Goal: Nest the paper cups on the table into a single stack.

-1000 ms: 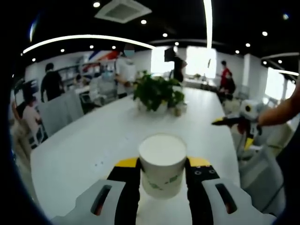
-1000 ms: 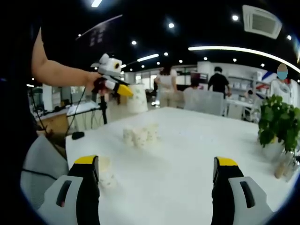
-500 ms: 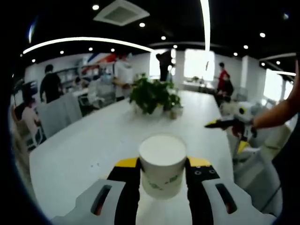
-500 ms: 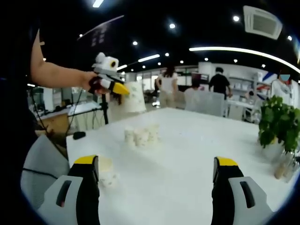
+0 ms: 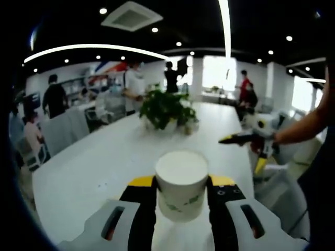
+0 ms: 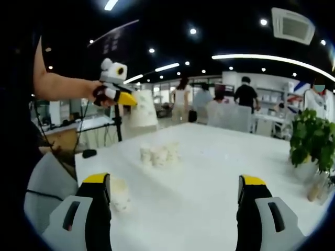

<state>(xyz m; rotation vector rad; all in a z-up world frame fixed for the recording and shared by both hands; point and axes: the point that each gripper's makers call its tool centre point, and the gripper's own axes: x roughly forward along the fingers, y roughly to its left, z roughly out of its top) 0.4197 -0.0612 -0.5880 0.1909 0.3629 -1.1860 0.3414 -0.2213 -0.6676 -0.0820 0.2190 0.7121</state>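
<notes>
The left gripper (image 5: pixel 181 196) is clamped on a paper cup (image 5: pixel 181 183), one jaw pressing each side of its wall. The cup stands upright in that grip with its open mouth up, carried above the white desk (image 5: pixel 104 162). In the right gripper view the same cup (image 6: pixel 142 109) hangs high in the air at the tip of the left gripper (image 6: pixel 127 99).

The landmark for the coming move is the cluster of cups (image 6: pixel 158 155) standing on the desk. The held cup is above that cluster and off to its left in the right gripper view, well apart from it, so I judge the path to be down and across toward it, with the cup's axis kept vertical so it drops straight into an open mouth.

One lone cup (image 6: pixel 119 193) stands apart from the cluster, on the near side, just beside one jaw of the right gripper (image 6: pixel 175 196). That gripper has its jaws wide apart with nothing between them, and it is the nearer one to the lone cup.
</notes>
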